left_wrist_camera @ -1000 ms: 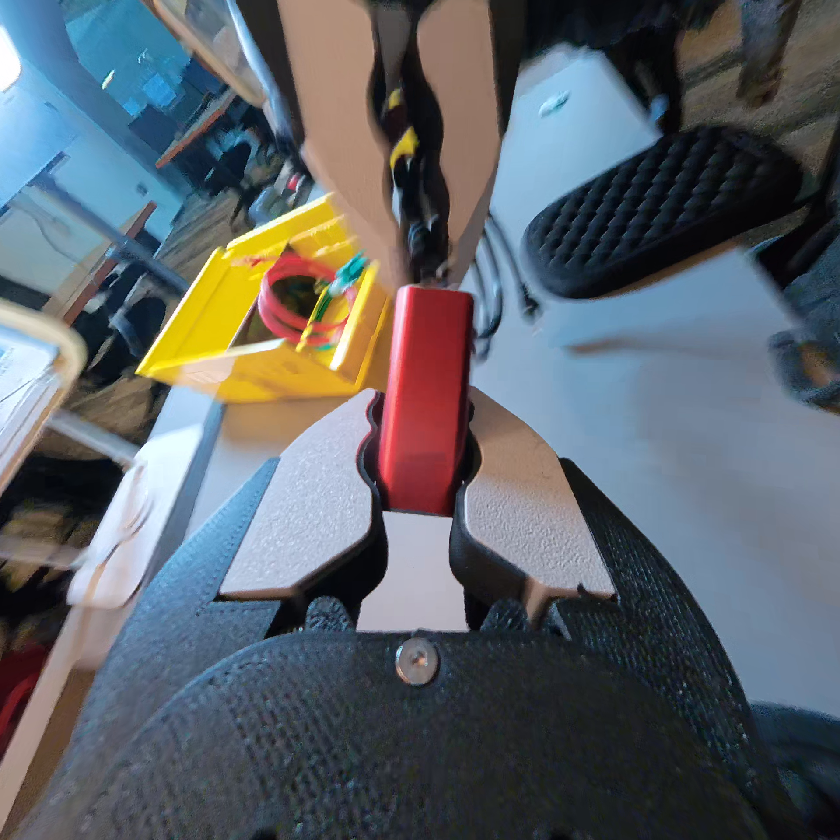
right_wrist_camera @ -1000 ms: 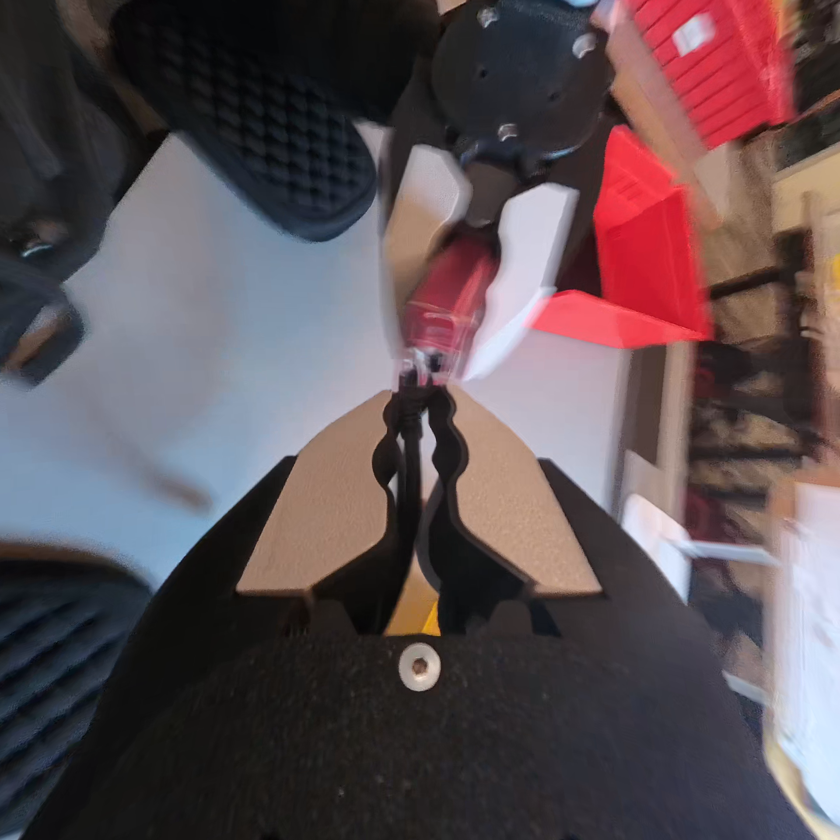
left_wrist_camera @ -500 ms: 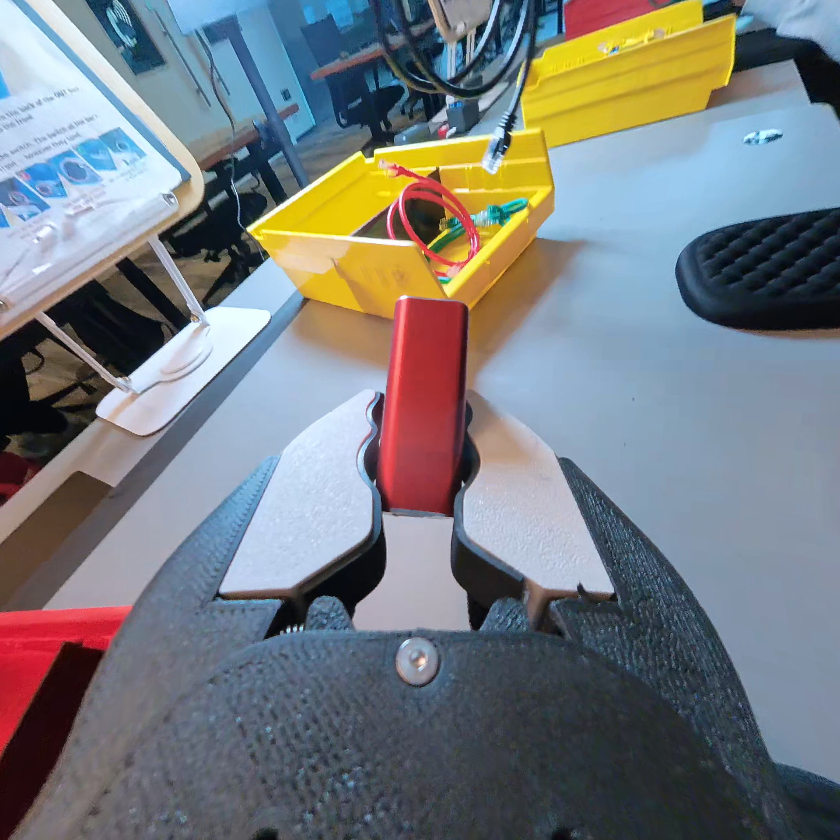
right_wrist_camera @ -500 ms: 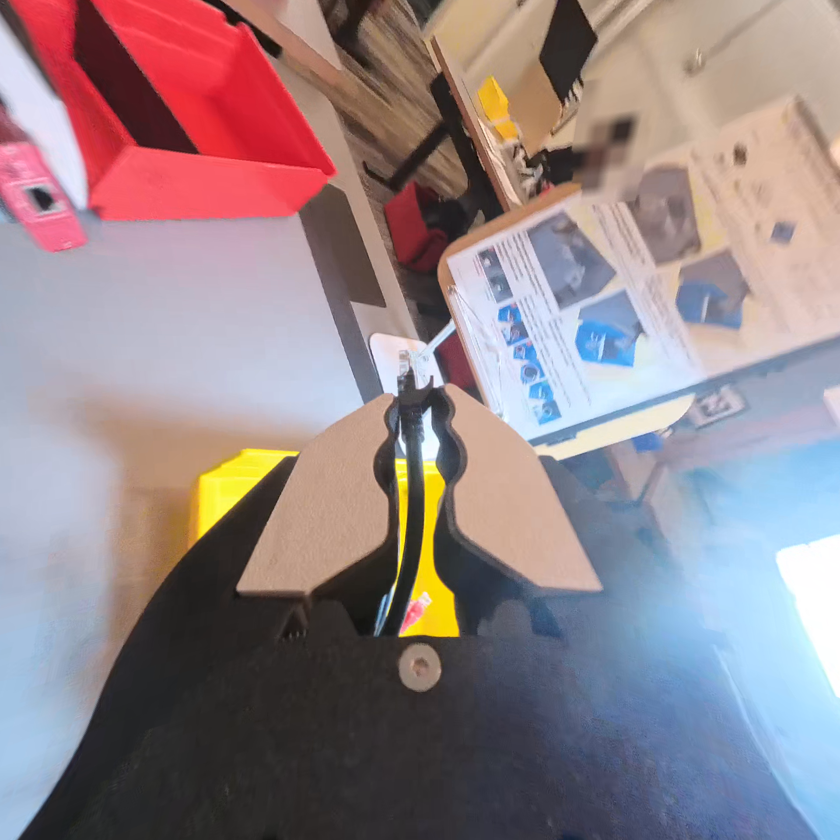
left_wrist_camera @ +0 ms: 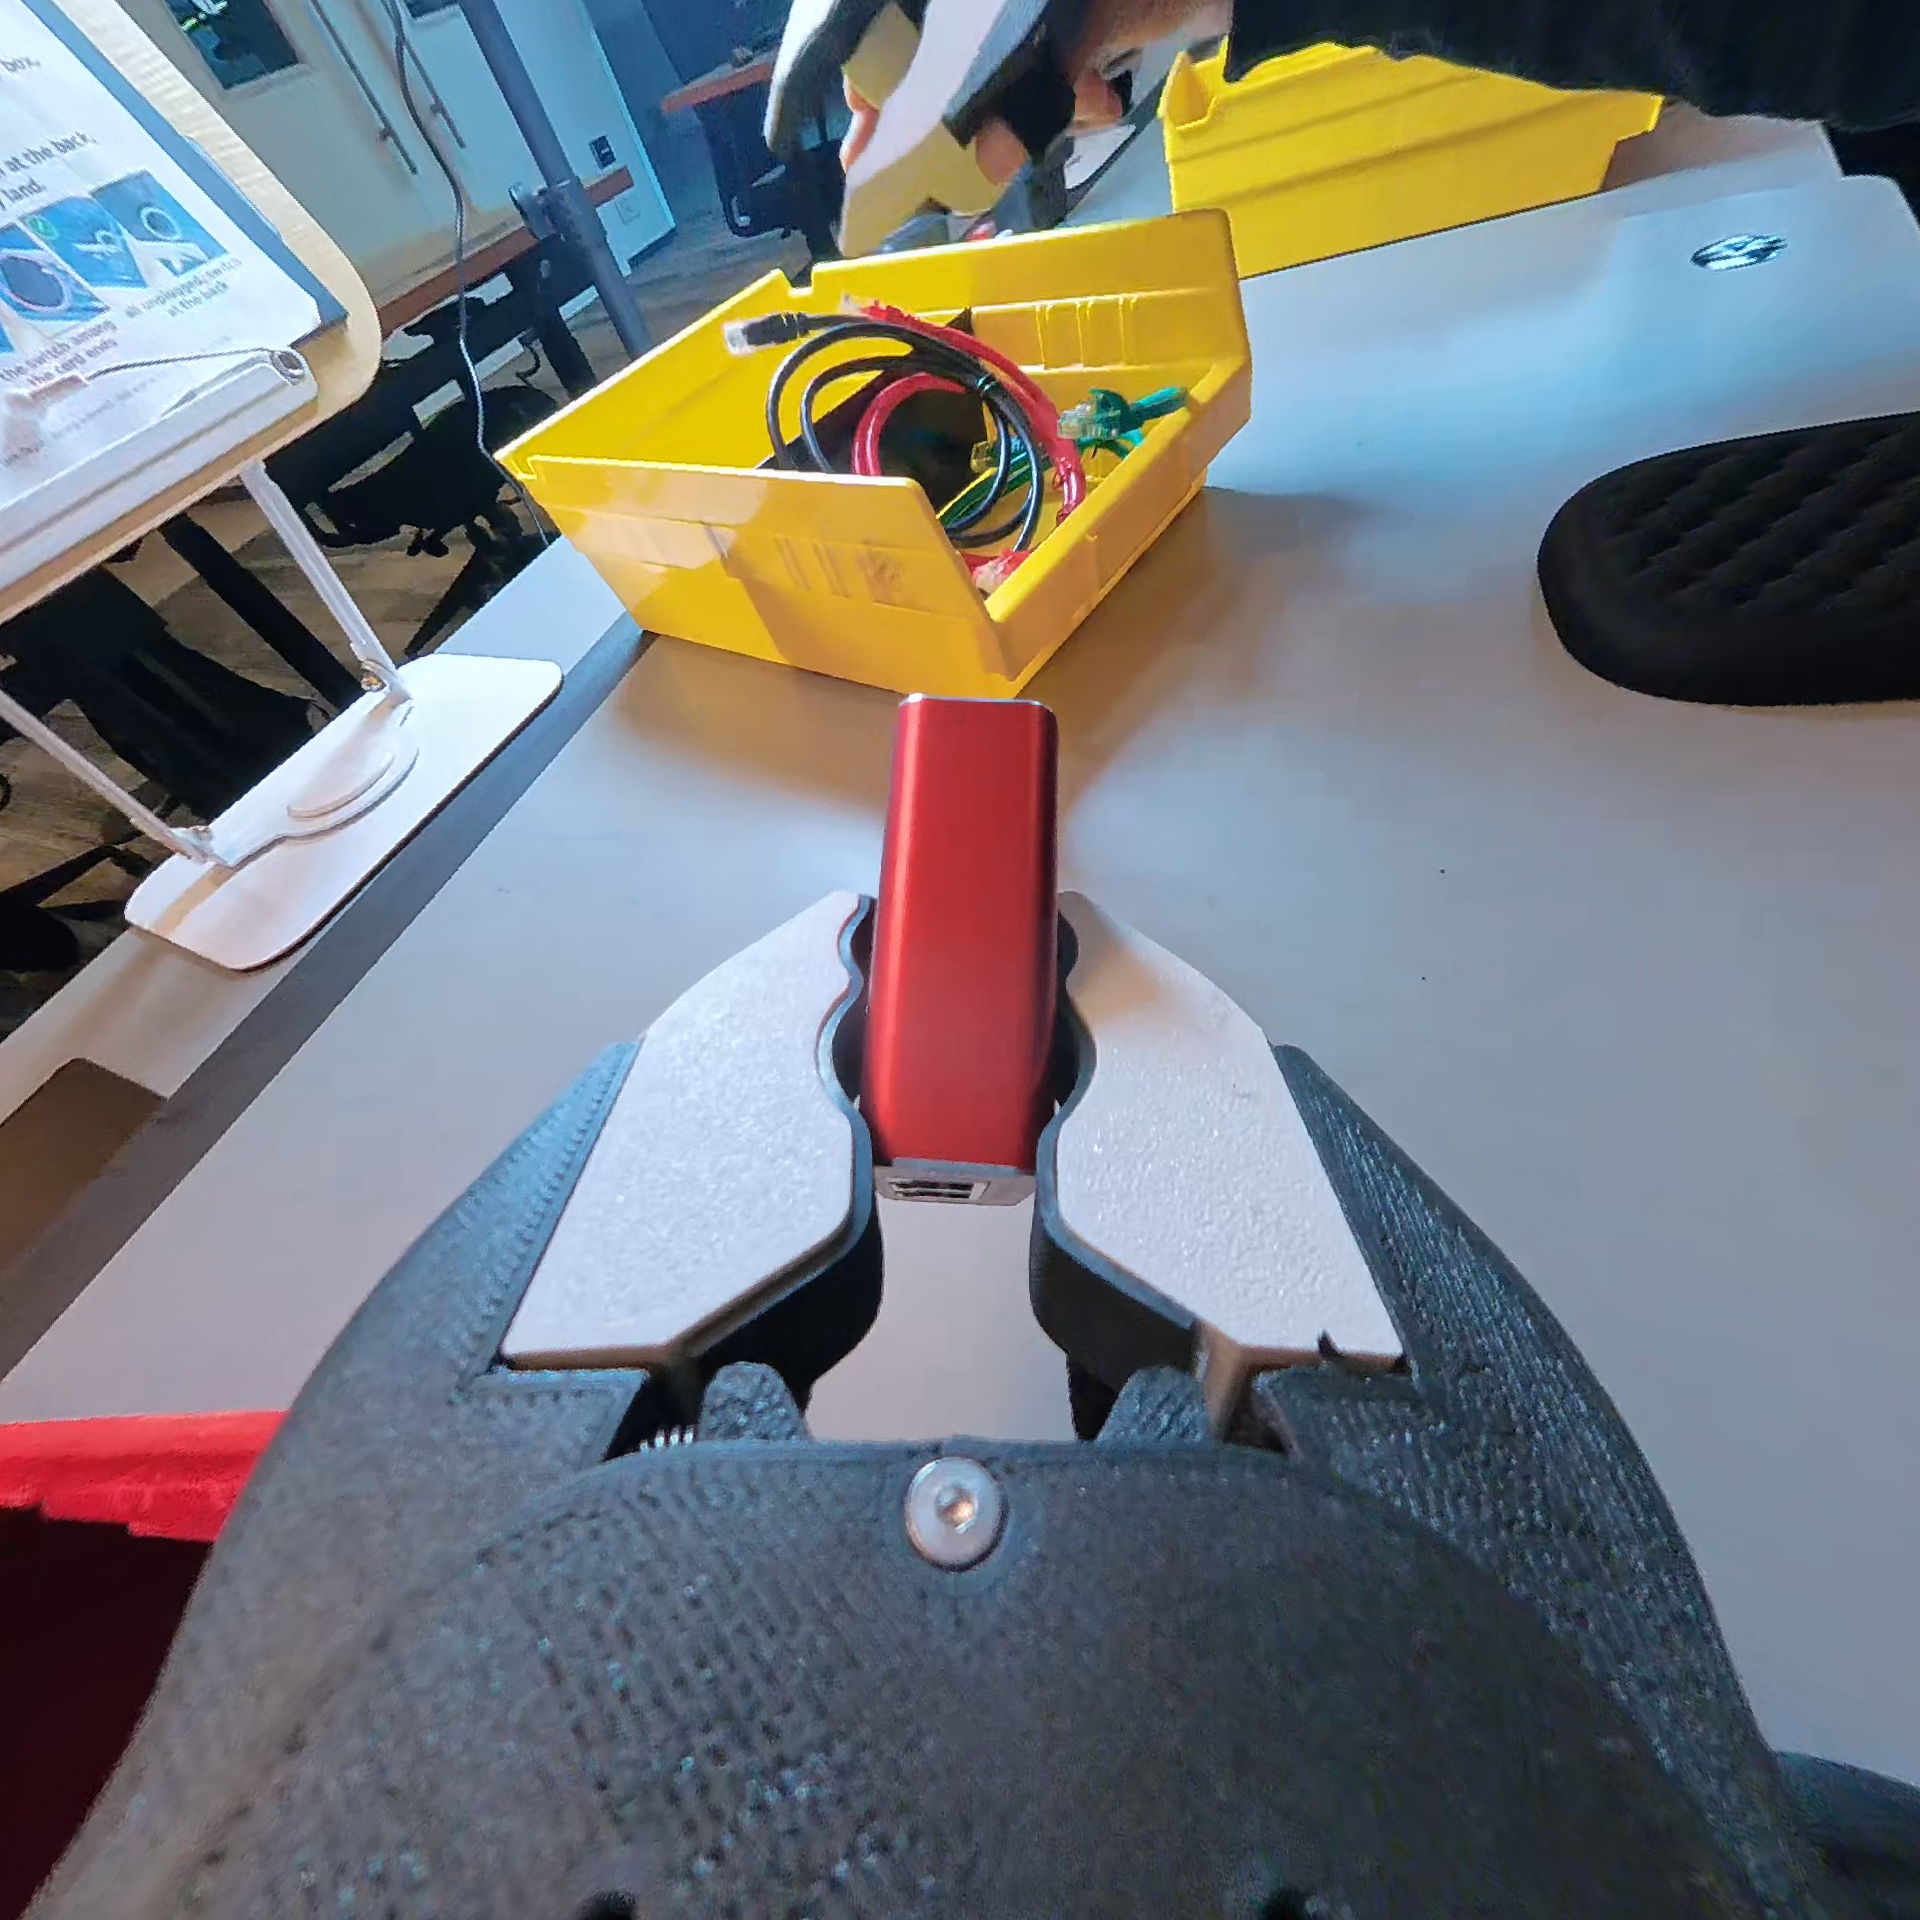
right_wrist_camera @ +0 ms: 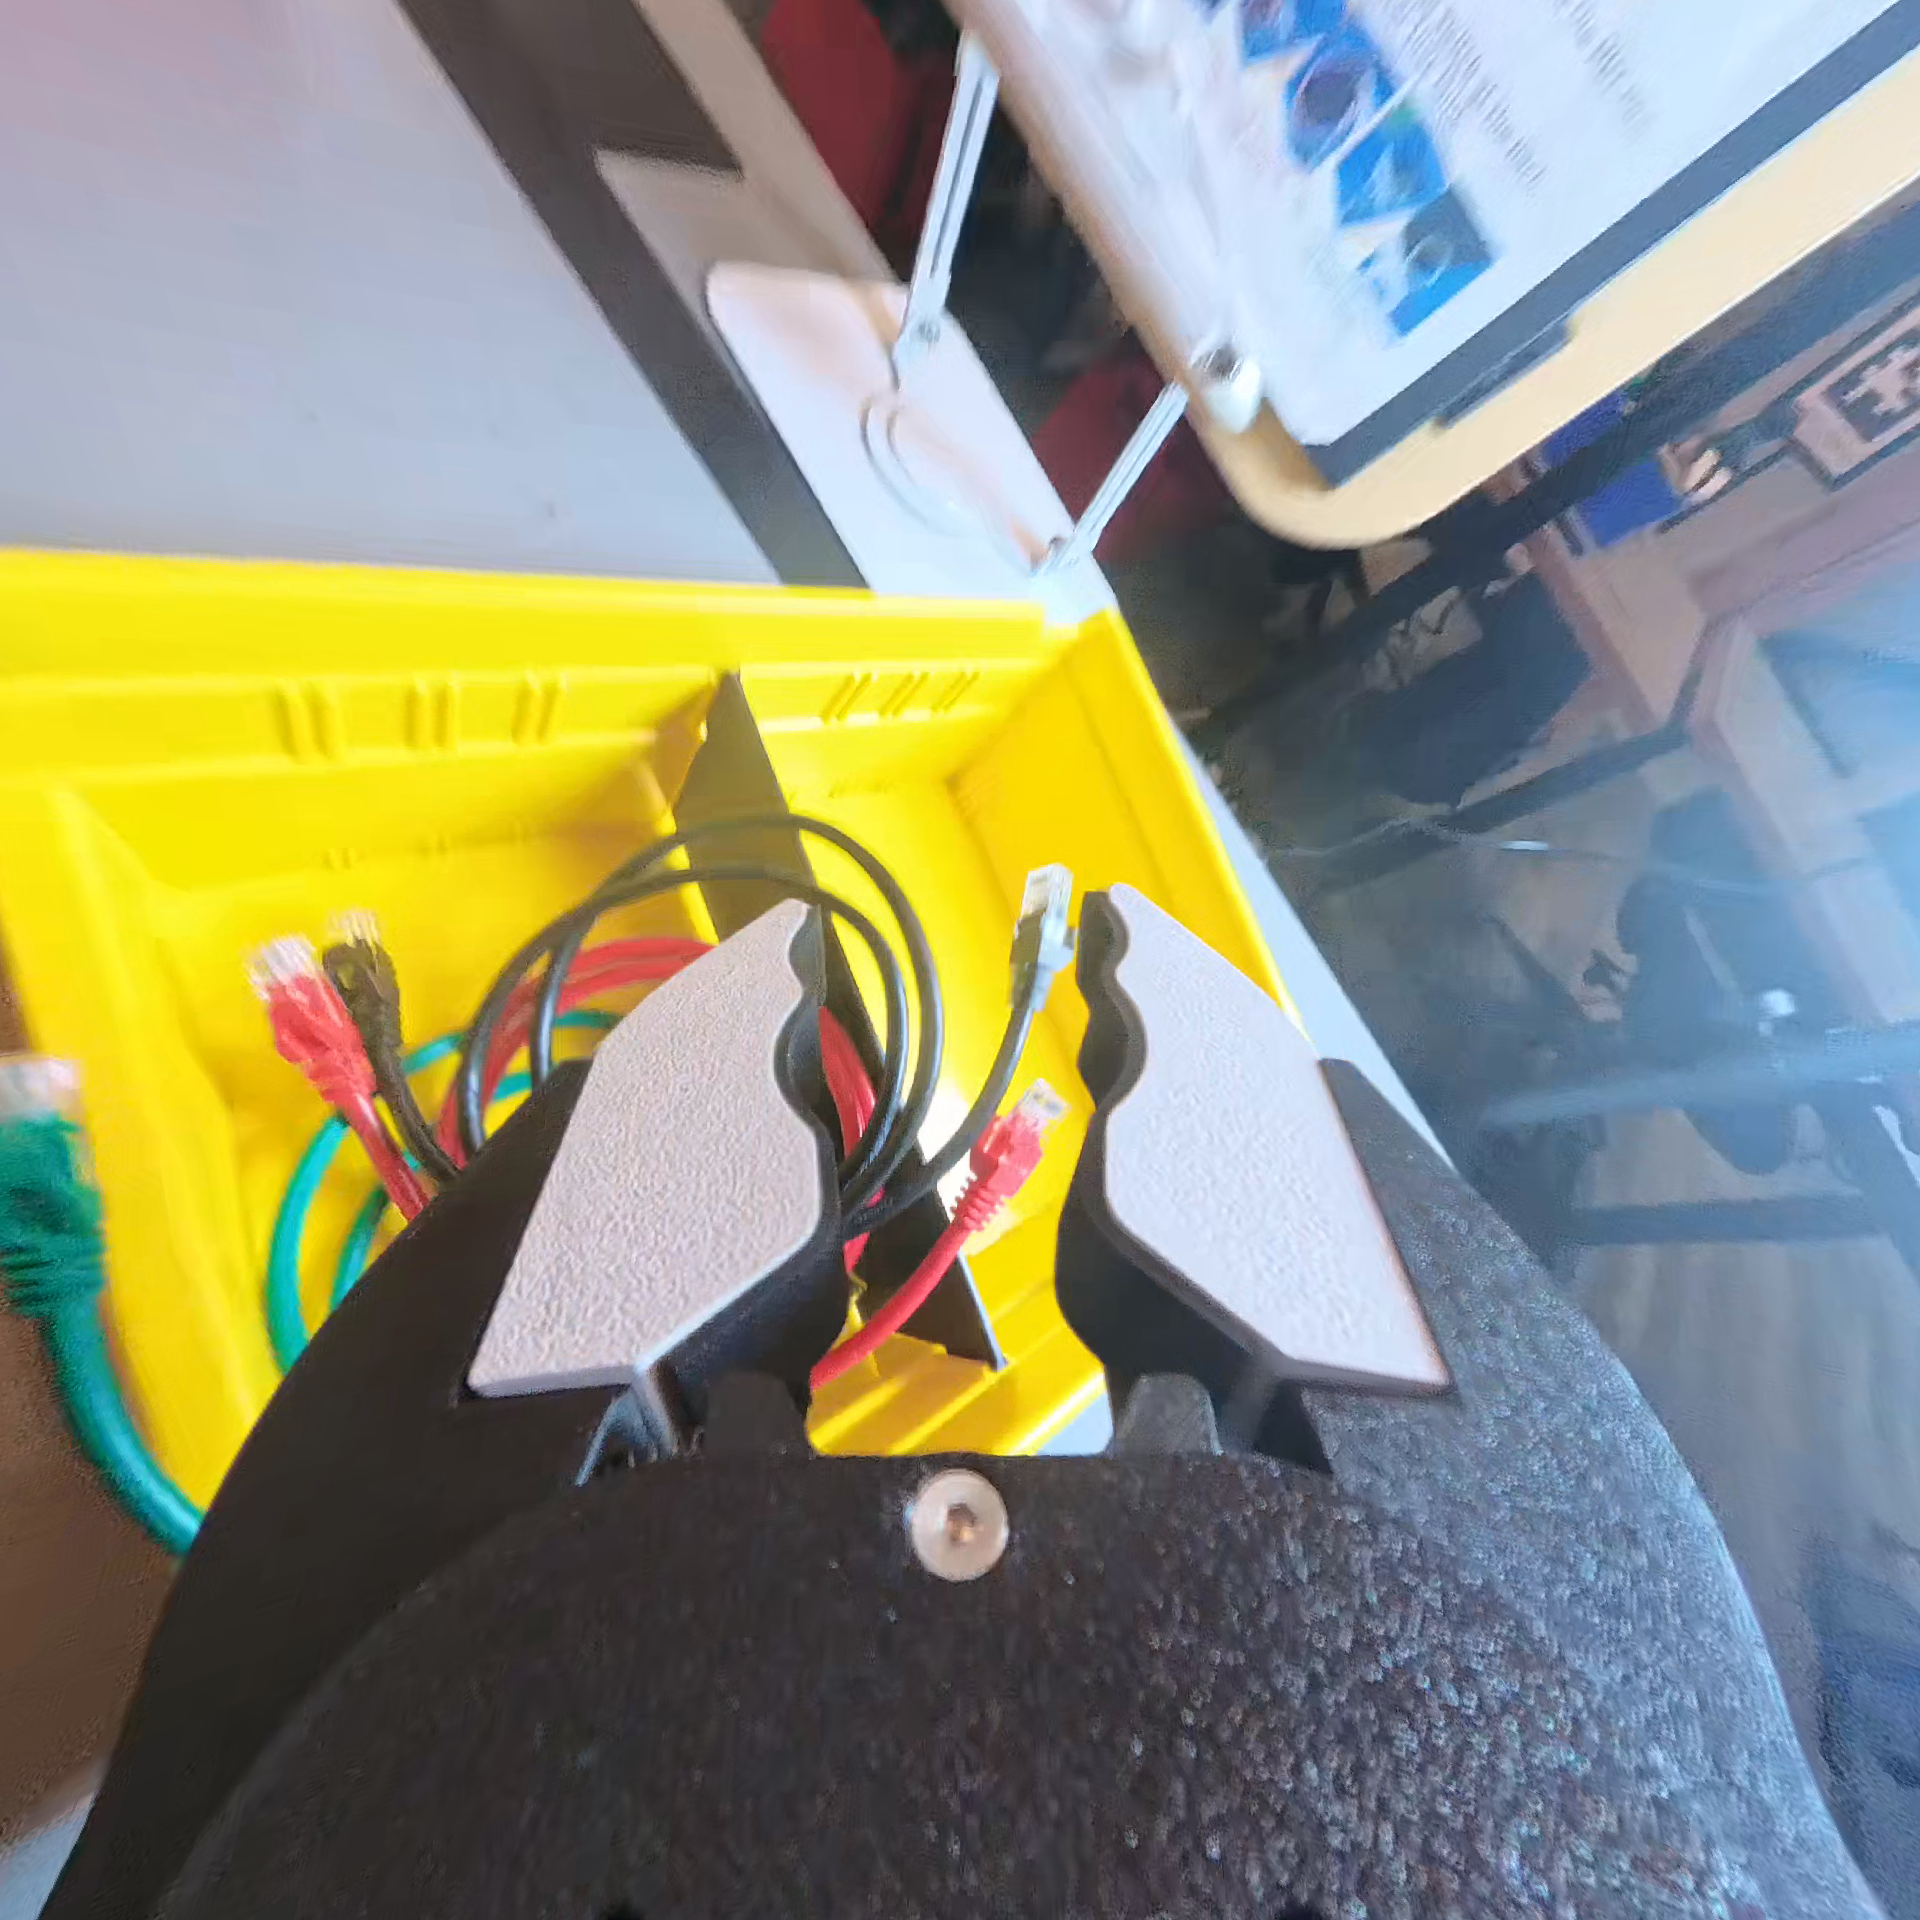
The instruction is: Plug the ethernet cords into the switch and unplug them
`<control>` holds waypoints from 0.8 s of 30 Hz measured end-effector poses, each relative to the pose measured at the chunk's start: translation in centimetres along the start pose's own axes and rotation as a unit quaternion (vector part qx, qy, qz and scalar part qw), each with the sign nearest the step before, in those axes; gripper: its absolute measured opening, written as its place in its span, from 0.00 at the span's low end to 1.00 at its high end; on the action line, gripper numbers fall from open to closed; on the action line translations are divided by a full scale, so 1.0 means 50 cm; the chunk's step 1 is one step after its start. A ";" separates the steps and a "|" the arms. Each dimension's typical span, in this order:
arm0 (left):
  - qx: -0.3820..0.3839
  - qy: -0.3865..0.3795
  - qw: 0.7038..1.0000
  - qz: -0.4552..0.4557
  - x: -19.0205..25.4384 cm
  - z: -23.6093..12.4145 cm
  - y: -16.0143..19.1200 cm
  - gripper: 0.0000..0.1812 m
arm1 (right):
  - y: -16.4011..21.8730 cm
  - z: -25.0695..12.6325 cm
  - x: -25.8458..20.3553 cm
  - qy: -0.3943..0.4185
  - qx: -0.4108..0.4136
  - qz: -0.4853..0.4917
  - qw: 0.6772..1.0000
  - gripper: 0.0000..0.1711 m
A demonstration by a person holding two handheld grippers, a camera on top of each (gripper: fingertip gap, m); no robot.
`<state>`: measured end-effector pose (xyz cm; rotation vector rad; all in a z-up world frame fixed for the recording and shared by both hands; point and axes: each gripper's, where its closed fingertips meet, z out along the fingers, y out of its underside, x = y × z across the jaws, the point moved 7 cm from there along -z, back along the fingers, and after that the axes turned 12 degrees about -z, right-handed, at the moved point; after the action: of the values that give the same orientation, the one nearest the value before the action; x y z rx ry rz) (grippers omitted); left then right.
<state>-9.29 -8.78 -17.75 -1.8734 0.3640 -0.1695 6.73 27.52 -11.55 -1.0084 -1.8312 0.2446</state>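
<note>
Between left gripper (left_wrist_camera: 961,1049) jaws: red switch (left_wrist_camera: 964,935), clamped; right gripper (right_wrist_camera: 951,997) jaws apart above black cord (right_wrist_camera: 1023,1023).

Both wrist views near yellow bin (left_wrist_camera: 831,561)

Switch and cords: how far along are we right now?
Done: no cord is in the red switch; black, red and green cords lie in the yellow bin. In hand: left claw grips the switch; right claw hangs open above the bin. Left: unclear whether another plugging round remains.
</note>
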 end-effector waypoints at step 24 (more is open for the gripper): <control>0.133 0.106 0.984 -0.059 0.055 -0.015 -0.057 0.22 | -0.350 -0.038 -0.444 -0.203 0.310 -0.053 0.927 0.16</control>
<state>-6.45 -9.52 -14.98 -1.6166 0.3566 -0.4775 2.69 -0.24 -15.50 -0.4260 -1.9673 0.9593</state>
